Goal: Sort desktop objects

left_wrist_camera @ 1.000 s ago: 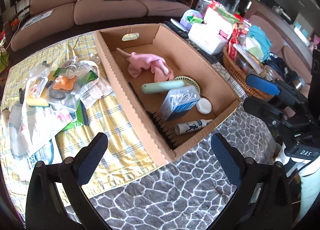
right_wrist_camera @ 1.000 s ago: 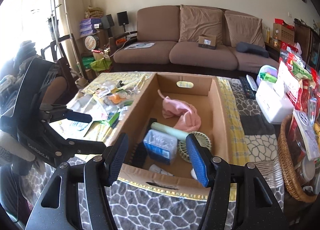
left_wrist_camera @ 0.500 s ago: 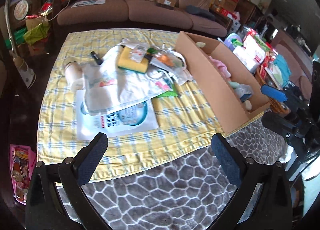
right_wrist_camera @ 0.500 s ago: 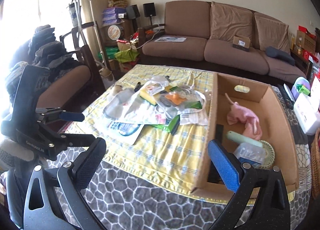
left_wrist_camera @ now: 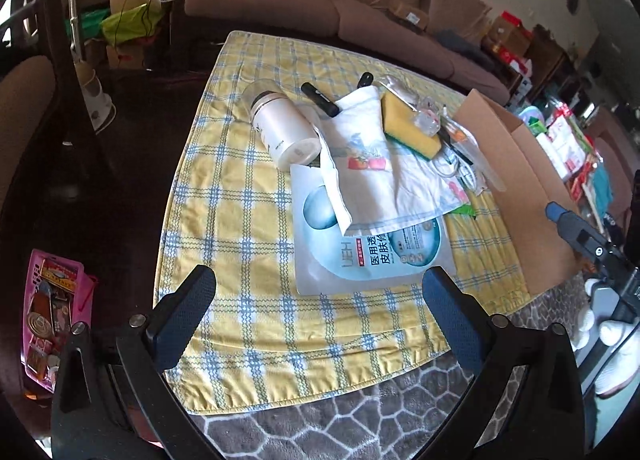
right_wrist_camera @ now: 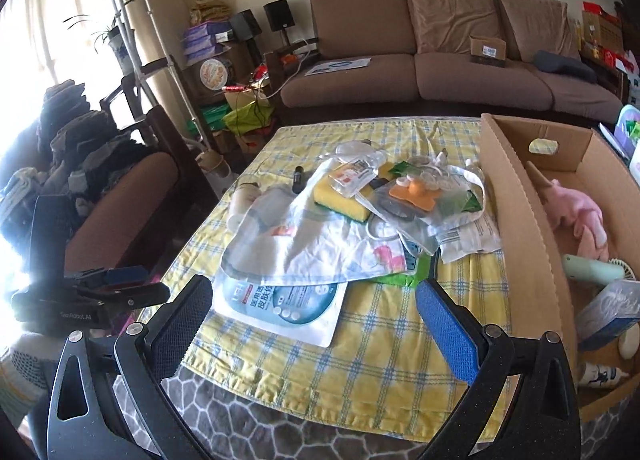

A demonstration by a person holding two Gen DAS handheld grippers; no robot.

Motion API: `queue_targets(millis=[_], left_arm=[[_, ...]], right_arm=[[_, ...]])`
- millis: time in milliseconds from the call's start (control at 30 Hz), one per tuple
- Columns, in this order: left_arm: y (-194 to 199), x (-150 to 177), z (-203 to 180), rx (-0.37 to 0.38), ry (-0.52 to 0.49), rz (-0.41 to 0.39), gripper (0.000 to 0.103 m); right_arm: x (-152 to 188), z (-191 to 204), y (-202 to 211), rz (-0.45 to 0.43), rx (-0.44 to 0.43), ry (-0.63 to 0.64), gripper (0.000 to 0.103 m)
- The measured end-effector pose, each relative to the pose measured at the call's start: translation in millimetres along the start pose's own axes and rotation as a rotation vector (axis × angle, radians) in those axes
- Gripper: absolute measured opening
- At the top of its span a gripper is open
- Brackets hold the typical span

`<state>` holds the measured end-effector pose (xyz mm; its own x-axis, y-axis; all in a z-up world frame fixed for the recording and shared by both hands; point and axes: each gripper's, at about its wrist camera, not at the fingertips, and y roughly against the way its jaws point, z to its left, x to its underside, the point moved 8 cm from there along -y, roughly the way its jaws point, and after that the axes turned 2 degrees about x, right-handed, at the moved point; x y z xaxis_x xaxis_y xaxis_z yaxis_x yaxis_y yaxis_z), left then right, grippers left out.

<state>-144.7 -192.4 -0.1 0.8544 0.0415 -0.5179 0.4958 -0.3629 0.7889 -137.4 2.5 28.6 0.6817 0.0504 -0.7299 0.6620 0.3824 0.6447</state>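
A yellow checked cloth (left_wrist_camera: 248, 220) covers the low table, and along its right edge stands the open cardboard box (right_wrist_camera: 516, 220), the biggest thing on it. The sorting looks roughly half done: inside the box lie a pink soft toy (right_wrist_camera: 580, 212), a pale green tube (right_wrist_camera: 592, 266), a clear packet with a blue band (right_wrist_camera: 612, 308) and a small white tube (right_wrist_camera: 600, 374). Still out on the cloth, just left of the box, is a loose heap. Its base is a flat blue-and-white pouch (left_wrist_camera: 372, 248) with a printed white cloth (left_wrist_camera: 372, 164) draped over it. A white bottle (left_wrist_camera: 284, 128) lies on its side at the heap's far left, and a yellow sponge (right_wrist_camera: 340, 196) sits on top beside a clear bag holding something orange (right_wrist_camera: 416, 192). Smallest is a black pen-like stick (left_wrist_camera: 320, 98), though its exact kind is hard to tell. Both the left gripper (left_wrist_camera: 320, 312) and the right gripper (right_wrist_camera: 314, 320) hang over the near edge of the cloth, jaws spread wide with nothing in them.
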Motion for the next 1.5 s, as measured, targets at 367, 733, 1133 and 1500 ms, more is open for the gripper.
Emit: queue_targets(millis=[367,733,1133,1500], left_arm=[[-66,-91,-101,0.019,-0.27,-0.05,0.085],[-155,-120,-138,-0.06,-0.342,-0.007,0.068],[-106,-102,-114,0.031,-0.263,-0.05,0.031],[-41,-43,-77,0.085,-0.181,-0.073,0.031]], right_arm=[[-24,-32,2,-0.084,0.001,-0.046,0.103],[-14,-38,-5,-0.074,-0.044,0.028,0.103],[-25,-50,-10,-0.077,-0.07,-0.075,0.103],[-31,-94,-69,-0.015,-0.027,-0.597,0.083]])
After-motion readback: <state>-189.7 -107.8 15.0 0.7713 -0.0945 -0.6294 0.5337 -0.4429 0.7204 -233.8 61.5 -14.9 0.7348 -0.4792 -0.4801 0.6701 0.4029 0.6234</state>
